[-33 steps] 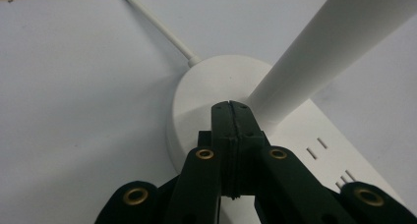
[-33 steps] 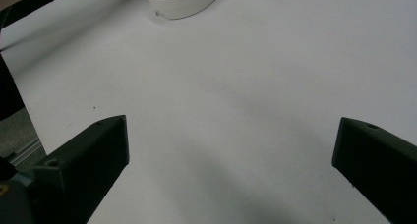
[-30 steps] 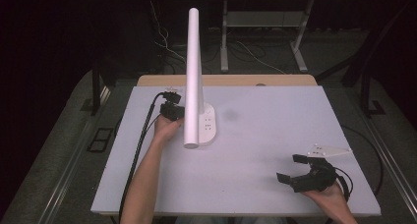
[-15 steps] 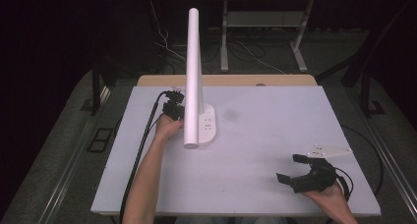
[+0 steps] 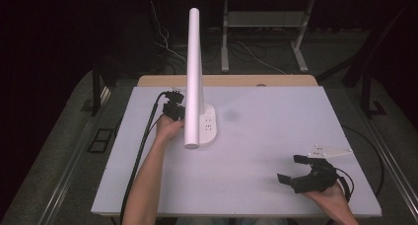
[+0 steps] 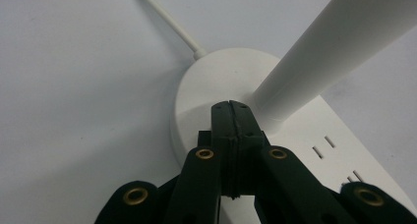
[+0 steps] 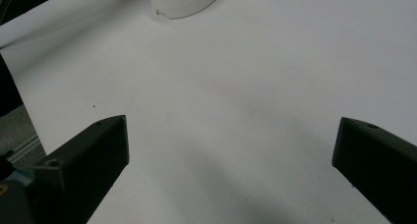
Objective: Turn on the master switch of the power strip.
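Nothing has shifted over the last second: the lamp [image 5: 196, 87] stands left of centre on the table [image 5: 276, 136], untouched. Left gripper [image 6: 231, 111] stays clenched, empty, tips over the base [image 6: 201, 96]; right gripper [image 5: 306, 171] idles spread wide near the right corner, so probably pressing a switch.

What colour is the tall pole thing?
White. The pole shows best in the high view.

Evenly lit white table [image 5: 276, 136] under overhead light against a dark, underexposed surround, with soft shadows beside the lamp base [image 5: 207, 129] and under the right gripper [image 5: 298, 173], mild softness across the high view, and blurred near jaws in both gripper views
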